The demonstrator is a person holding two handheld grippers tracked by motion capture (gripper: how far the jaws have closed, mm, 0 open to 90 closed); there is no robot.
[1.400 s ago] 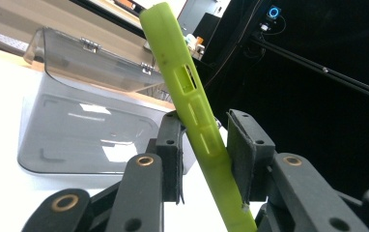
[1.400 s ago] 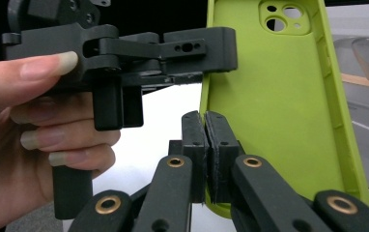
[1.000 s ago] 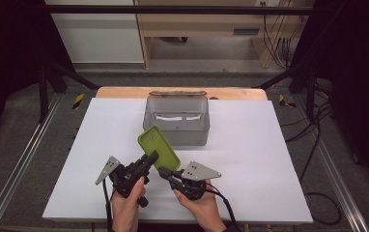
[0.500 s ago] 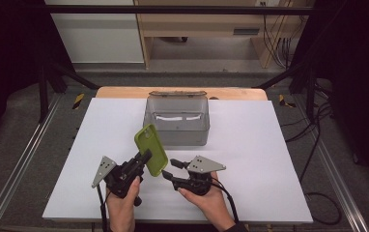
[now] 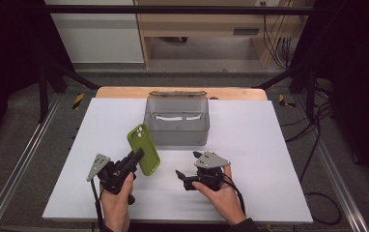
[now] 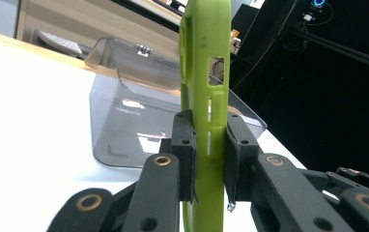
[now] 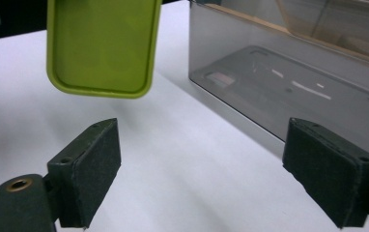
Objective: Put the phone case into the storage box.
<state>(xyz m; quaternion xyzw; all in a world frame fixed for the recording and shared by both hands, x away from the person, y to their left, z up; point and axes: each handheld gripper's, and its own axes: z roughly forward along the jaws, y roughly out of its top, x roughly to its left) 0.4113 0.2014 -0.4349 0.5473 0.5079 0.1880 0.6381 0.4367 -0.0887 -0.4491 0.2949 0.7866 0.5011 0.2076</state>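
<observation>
The left gripper [image 5: 135,158] pinches the green case [image 5: 144,149] by one long edge, holding it off the table [image 5: 269,145], just near-left of the grey box [image 5: 177,121]. The right gripper [image 5: 181,176] has just been opening; its jaws stand spread with nothing between them. With a one-sided hold, the case could pivot or slip. Its long axis runs near-right to far-left, tilted upward.

In the left gripper view the top and bottom of the green phone case [image 6: 206,92] run off the frame, its clamped middle sits hidden behind the pads (only the edge shows), and the grey box [image 6: 124,125] is partly covered by it.
</observation>
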